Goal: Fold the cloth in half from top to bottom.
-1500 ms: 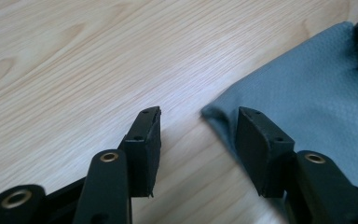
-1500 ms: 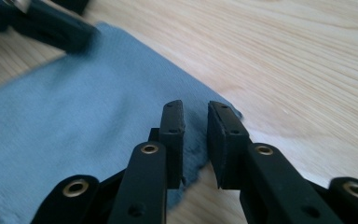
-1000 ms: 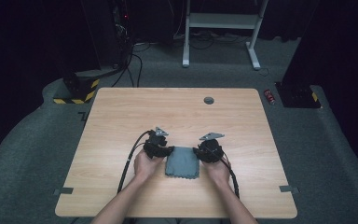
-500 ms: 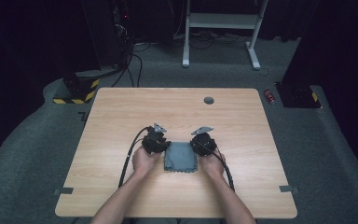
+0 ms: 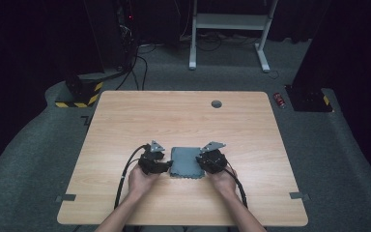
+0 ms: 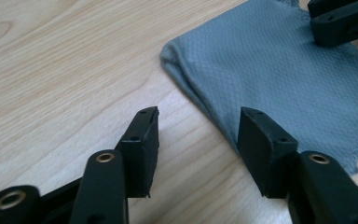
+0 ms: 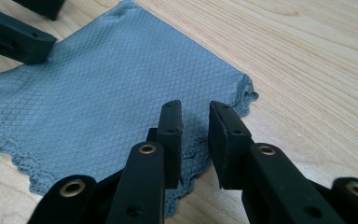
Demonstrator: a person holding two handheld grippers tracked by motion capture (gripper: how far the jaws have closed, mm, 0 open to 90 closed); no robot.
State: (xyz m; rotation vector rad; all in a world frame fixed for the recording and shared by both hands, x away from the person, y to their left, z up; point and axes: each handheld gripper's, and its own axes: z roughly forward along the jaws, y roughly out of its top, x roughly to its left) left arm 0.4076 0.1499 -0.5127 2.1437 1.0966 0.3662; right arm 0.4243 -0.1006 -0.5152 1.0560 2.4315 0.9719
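grey cloth [image 5: 187,162] flat; left tongs [image 6: 198,135] just opened (empty), right tongs [image 7: 195,140] spread

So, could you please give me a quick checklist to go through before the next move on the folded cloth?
1. Grey cloth lies flat and folded on the table: ok.
2. Left gripper free of cloth, jaws just opened, nothing between: ok.
3. Right gripper over the cloth's scalloped edge, jaws narrow, gap empty: ok.
4. Right gripper gripping cloth: not ok.
5. Layers aligned underneath: cannot tell.
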